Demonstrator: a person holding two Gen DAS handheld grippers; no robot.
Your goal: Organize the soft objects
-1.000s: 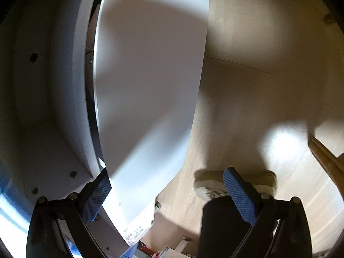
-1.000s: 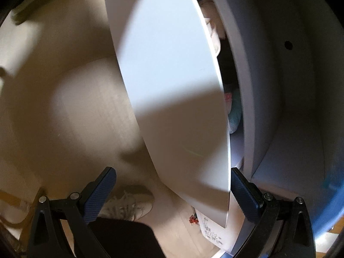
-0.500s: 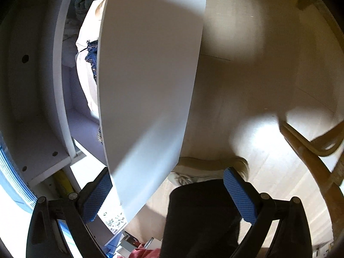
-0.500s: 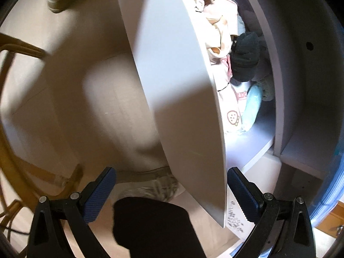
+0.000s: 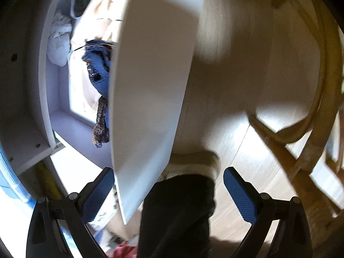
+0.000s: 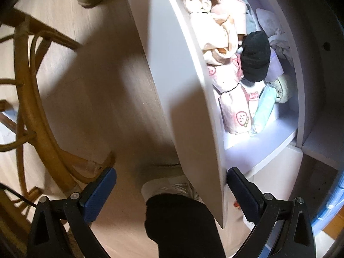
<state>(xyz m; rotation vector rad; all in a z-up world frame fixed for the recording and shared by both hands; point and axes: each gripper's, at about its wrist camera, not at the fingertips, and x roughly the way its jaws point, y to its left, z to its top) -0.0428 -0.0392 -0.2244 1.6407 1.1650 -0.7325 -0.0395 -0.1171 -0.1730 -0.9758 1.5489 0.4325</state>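
Drawer (image 6: 258, 150) now pulled well out versus a second ago, clothes pile (image 6: 225, 43) exposed inside. Left tool (image 5: 168, 193) and right tool (image 6: 172, 191) both spread wide, holding nothing; sorting can start.

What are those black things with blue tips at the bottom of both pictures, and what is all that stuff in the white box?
Those are tongs that a person holds, one in each hand, each with a small camera looking along its two fingers. One picture comes from the left tongs, the other from the right tongs. Both are open and hold nothing. Between them is the white front panel of a pulled-out drawer. Inside lies a jumble of soft clothes: a black knitted hat, a pink cloth with strawberry prints, and a dark blue lacy garment. The floor is pale wood, with a bent-wood rattan chair nearby.
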